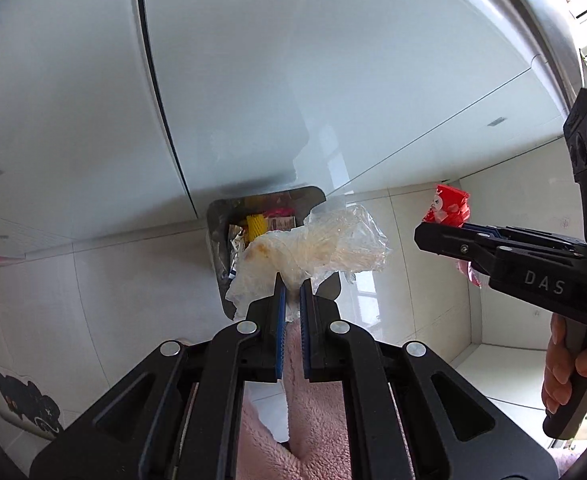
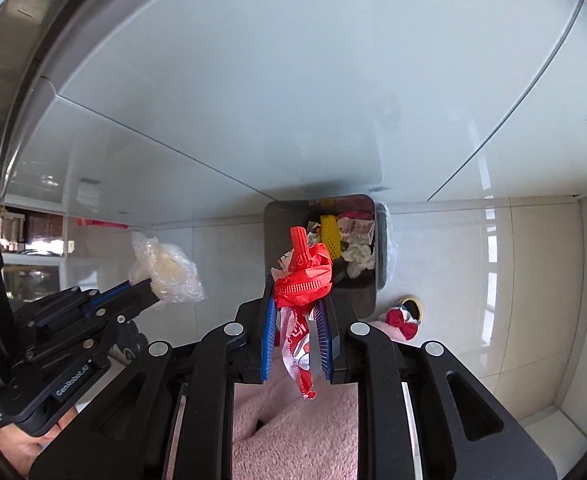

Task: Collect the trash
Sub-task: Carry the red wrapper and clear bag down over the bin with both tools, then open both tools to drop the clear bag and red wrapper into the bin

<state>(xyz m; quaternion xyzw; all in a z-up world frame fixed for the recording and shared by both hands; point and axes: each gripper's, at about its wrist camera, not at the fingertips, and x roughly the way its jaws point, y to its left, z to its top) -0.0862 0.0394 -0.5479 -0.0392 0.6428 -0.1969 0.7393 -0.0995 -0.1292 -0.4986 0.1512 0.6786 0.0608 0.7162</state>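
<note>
My left gripper [image 1: 292, 286] is shut on a crumpled clear plastic bag [image 1: 317, 250] with brownish stains, held above a grey trash bin [image 1: 217, 236] that stands on the floor against a white cabinet. My right gripper [image 2: 296, 300] is shut on a red snack wrapper [image 2: 303, 276] that hangs down between its blue pads [image 2: 268, 340], right over the same bin [image 2: 277, 216]. The bin holds several pieces of trash, among them a yellow foam net [image 2: 330, 234] and white tissue [image 2: 357, 258]. Each gripper shows in the other's view: the right gripper [image 1: 425, 236] with the wrapper [image 1: 449, 206], the left gripper [image 2: 149, 296] with the bag [image 2: 169, 268].
Glossy white cabinet doors [image 1: 293, 80] rise behind the bin. Pale floor tiles [image 2: 473, 272] surround it. Pink fluffy slippers [image 2: 293, 432] with a red bow [image 2: 403, 320] are below the grippers. A hand [image 1: 573, 368] grips the right handle.
</note>
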